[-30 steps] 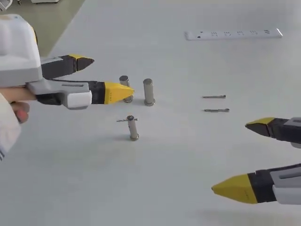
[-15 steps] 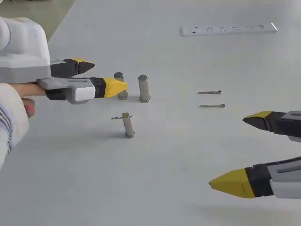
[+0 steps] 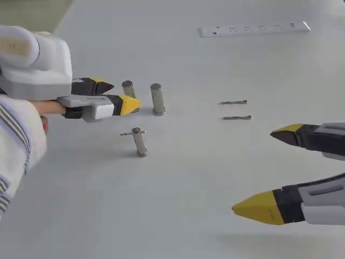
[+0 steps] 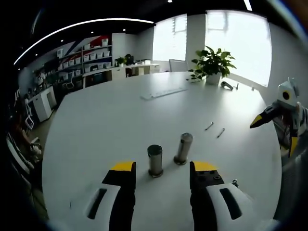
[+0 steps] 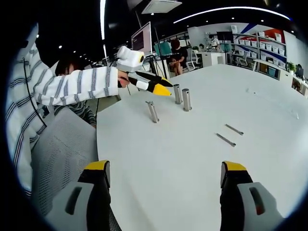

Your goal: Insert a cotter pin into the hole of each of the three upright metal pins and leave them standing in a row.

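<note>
Three metal pins stand upright on the white table point(image 3: 183, 216), long axes vertical. The pinned one point(image 3: 139, 141) carries a cotter pin point(image 3: 133, 132) crosswise. Beyond it stand two bare pins point(image 3: 157, 99), one between the tips of the left gripper's point(image 4: 162, 167) spread jaws. To its right, two loose cotter pins point(image 3: 233, 102) lie flat, pointing sideways. The right gripper point(image 3: 252, 170) gapes empty. Office shelves and windows lie around.

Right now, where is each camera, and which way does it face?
Head view: in the headset, facing down at the table; left hand-held gripper, right hand-held gripper and a sleeve show.
Left gripper view: on the left hand-held gripper, facing two bare pins; its open jaws show.
Right gripper view: on the right hand-held gripper, facing the sleeve across the table; its jaws show.
Shared: head and right gripper views show the loose cotter pins.
</note>
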